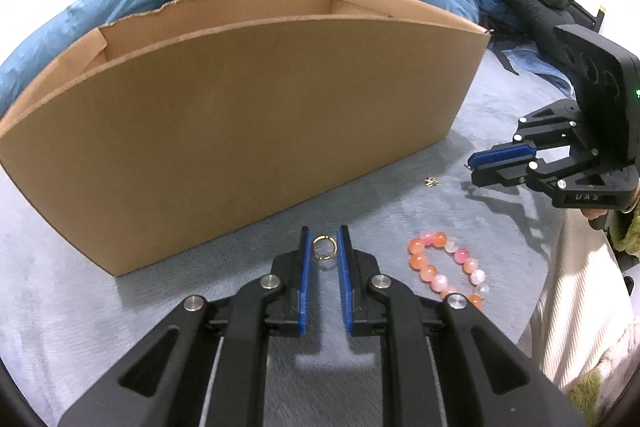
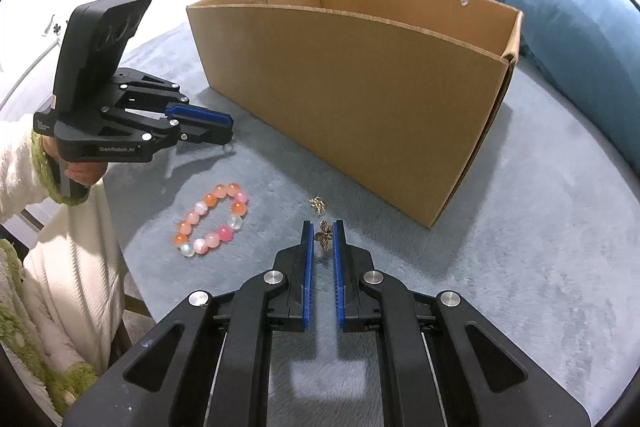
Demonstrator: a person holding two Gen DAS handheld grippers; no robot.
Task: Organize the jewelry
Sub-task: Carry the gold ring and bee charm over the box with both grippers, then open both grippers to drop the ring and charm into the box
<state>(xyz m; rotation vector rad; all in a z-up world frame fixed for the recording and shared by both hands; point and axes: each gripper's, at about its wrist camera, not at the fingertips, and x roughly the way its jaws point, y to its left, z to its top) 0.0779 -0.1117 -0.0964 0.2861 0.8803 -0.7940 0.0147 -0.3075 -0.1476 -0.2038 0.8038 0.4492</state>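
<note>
Left gripper [image 1: 324, 247] jaws clenched on gold ring [image 1: 325, 247]; right gripper [image 2: 322, 241] jaws grasping butterfly charm [image 2: 323, 239]. Cardboard box [image 2: 360, 99] inside unseen. "GenRobot.AI" on left gripper.

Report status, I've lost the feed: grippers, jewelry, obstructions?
Left gripper shut on gold ring. Right gripper shut on butterfly charm. Bracelet on bed, outside box. Nothing blocking.
</note>
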